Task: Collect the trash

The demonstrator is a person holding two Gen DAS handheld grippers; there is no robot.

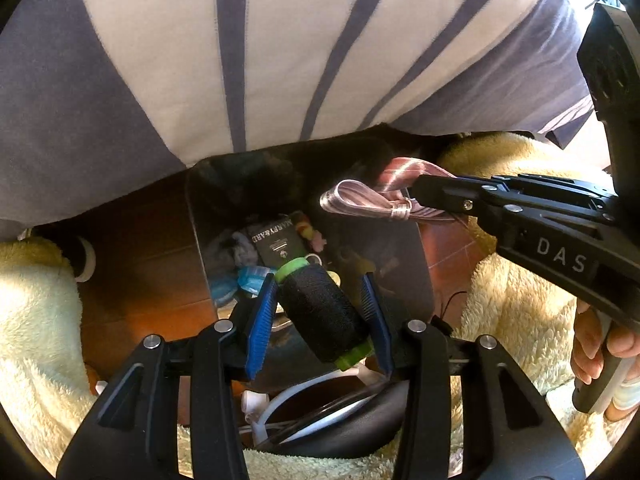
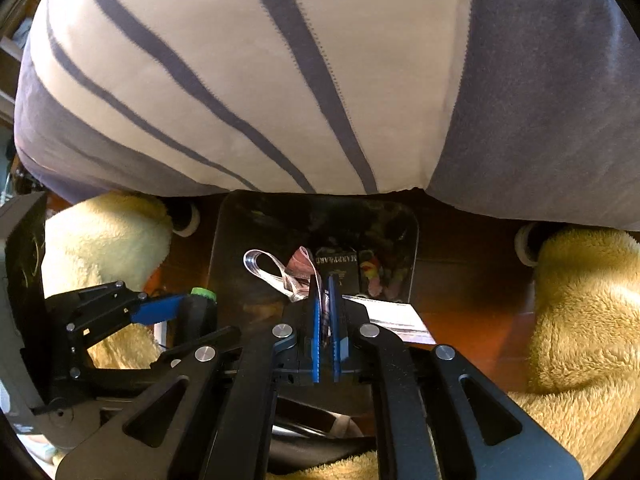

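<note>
Left gripper [image 1: 324, 308]: your jaws pinch a spool of black thread [image 1: 320, 312], a fuzzy wound cylinder with lime-green plastic ends, tilted between ribbed blue pads [image 1: 262, 316]
Bin [image 1: 416, 264]: dark, glossy, with rounded corners, straight beneath the spool; inside lie a black printed card [image 1: 272, 242], blue plastic scraps and something grey
Right gripper [image 2: 326, 312]: your jaws are pressed nearly together on a pale pink satin ribbon [image 2: 276, 270], looped and shiny, hanging over the bin
Floor [image 1: 152, 264]: reddish-brown tiles
Surroundings: fluffy cream fleece [image 2: 580, 312] on both sides, a smooth white and grey-blue striped cushion [image 1: 248, 48] above
</note>
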